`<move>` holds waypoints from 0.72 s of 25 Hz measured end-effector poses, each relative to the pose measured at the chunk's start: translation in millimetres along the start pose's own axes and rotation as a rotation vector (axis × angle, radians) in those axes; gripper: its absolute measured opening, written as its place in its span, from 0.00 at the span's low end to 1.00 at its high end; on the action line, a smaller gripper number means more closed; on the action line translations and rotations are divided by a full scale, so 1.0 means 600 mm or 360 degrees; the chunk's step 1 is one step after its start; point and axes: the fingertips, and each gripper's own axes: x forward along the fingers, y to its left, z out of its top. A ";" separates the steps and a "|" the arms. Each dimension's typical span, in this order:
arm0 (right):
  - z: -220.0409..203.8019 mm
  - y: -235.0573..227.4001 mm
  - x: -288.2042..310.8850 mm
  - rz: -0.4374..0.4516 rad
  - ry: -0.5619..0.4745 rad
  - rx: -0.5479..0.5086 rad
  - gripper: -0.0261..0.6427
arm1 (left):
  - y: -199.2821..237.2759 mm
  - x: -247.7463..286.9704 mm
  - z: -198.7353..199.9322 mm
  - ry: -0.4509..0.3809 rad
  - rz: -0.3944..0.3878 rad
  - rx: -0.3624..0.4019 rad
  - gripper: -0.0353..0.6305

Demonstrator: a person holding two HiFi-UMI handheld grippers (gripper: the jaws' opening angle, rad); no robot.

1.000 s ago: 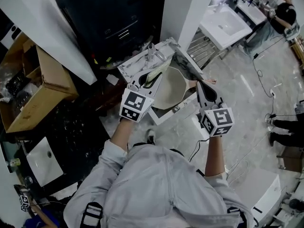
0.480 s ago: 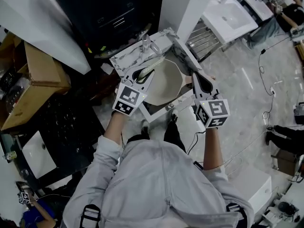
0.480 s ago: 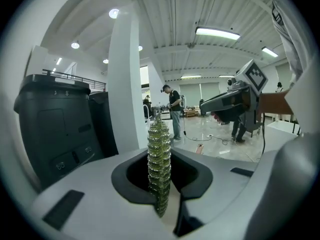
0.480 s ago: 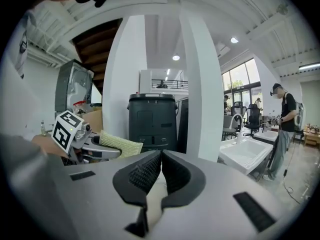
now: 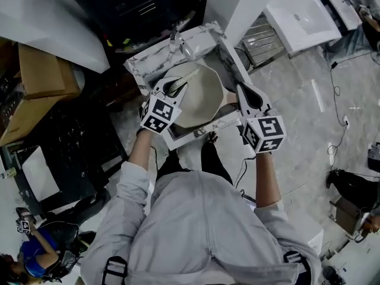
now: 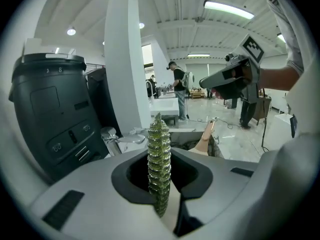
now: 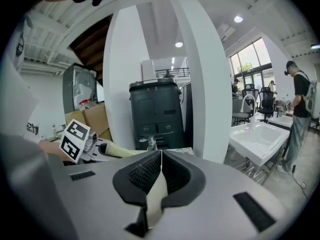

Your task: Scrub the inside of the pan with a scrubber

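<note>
The pan [image 5: 205,103], pale beige inside, lies in a sink set in a marble counter [image 5: 148,64]. My left gripper [image 5: 178,86] is over the pan's left rim, shut on a green scrubber [image 6: 159,159] that stands edge-on between the jaws. In the head view the scrubber [image 5: 189,76] shows as a pale strip reaching over the pan. My right gripper [image 5: 241,92] is at the pan's right side, shut on the pan's pale wooden handle [image 6: 205,139]. A cream strip of that handle [image 7: 155,194] shows low between its closed jaws. The left gripper [image 7: 75,140] also appears in the right gripper view.
A chrome faucet [image 5: 176,40] stands behind the sink. A dark cabinet-like unit [image 6: 55,119] and a white column [image 5: 237,5] rise behind the counter. Cardboard boxes [image 5: 35,70] lie at the left, a white basin [image 5: 303,16] at the right. People [image 6: 179,91] stand far off.
The head view has shifted, so the sink and both grippers sit higher in the picture. Both grippers keep their holds, and the left one stays at the pan's left rim.
</note>
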 end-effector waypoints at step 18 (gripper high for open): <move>-0.101 -0.047 0.084 0.0113 0.0193 0.0097 0.09 | 0.065 0.172 -0.191 0.0302 0.0454 -0.0761 0.16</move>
